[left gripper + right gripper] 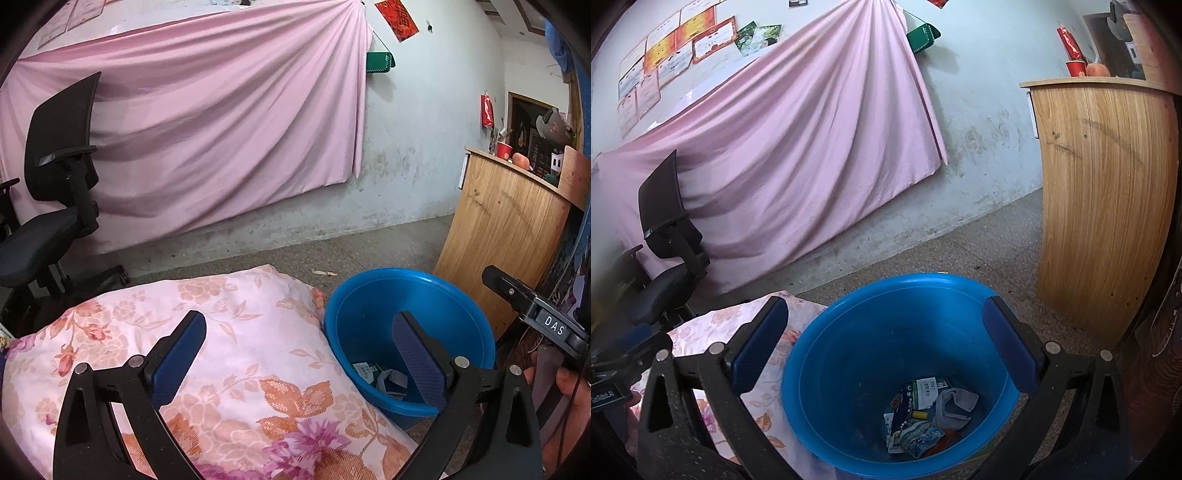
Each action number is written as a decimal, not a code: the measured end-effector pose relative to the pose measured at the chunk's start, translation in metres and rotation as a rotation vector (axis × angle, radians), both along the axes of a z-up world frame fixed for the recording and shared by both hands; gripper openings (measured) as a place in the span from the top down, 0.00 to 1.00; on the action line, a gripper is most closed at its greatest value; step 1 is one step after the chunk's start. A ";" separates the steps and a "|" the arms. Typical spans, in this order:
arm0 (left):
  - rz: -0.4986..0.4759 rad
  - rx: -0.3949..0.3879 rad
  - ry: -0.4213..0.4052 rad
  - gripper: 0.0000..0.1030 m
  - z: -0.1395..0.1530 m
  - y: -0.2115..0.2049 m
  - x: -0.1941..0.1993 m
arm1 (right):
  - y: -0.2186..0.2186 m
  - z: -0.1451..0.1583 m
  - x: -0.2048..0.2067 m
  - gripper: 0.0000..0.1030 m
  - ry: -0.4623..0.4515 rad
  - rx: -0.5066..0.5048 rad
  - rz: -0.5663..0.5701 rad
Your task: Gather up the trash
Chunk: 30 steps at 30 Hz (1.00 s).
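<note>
A blue plastic basin [871,354] stands on the floor beside a floral-covered bed. Crumpled wrappers, a torn green-and-white packet and other scraps [923,417] lie in its bottom. My right gripper [886,332] hangs open right above the basin with nothing between its blue pads. My left gripper [299,343] is open over the floral bedcover [229,354], empty, with the basin [369,317] just to its right and the scraps [380,380] partly visible inside. The other gripper's black body [535,314] shows at the right edge, above a hand.
A wooden counter [1104,206] stands right of the basin, with a red cup and a fruit on top. A black office chair [55,206] sits at the left by a pink cloth [221,129] hung on the wall. Bare gritty floor [942,251] lies beyond the basin.
</note>
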<state>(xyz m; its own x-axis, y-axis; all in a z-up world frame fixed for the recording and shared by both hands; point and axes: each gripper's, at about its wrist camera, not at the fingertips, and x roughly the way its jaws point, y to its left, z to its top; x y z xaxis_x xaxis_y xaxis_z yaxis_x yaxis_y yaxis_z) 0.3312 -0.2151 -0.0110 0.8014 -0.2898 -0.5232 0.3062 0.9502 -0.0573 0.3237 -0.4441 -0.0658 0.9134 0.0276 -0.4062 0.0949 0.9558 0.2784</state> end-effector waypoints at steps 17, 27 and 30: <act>0.088 -0.012 -0.043 0.03 0.017 0.045 -0.037 | 0.036 0.022 -0.043 0.00 -0.045 -0.091 -0.036; 0.114 0.006 -0.087 0.03 0.024 0.071 -0.079 | 0.065 0.037 -0.081 0.00 -0.082 -0.120 -0.010; 0.124 0.006 -0.098 0.03 0.026 0.080 -0.095 | 0.076 0.042 -0.096 0.00 -0.094 -0.131 0.004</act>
